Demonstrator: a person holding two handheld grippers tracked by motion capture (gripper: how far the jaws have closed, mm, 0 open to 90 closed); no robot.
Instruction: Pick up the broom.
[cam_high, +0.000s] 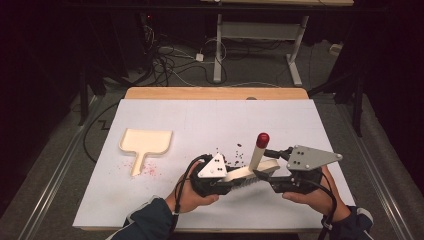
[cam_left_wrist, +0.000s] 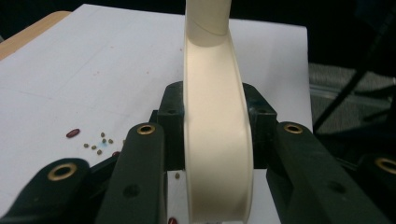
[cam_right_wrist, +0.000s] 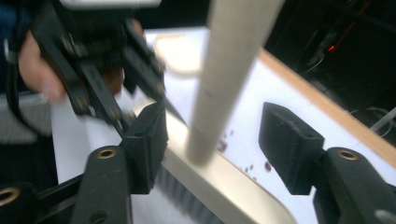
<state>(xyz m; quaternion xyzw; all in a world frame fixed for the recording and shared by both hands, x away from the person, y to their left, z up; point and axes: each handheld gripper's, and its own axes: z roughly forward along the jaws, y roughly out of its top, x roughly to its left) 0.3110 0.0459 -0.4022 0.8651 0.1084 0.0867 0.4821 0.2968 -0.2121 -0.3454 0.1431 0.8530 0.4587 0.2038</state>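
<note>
A cream hand brush with dark bristles and an upright handle tipped in red is held just above the white table near its front. My left gripper is shut on the brush's cream back, whose sides sit between the black pads. My right gripper comes from the right and stands open. In the right gripper view the handle rises between its two pads with a gap on each side. The right gripper also faces the left gripper and the hand holding it.
A cream dustpan lies on the table's left half, with red specks near its handle. Dark beans are scattered just behind the brush, and several small seeds lie under the left gripper. The table's wooden far edge borders the floor cables.
</note>
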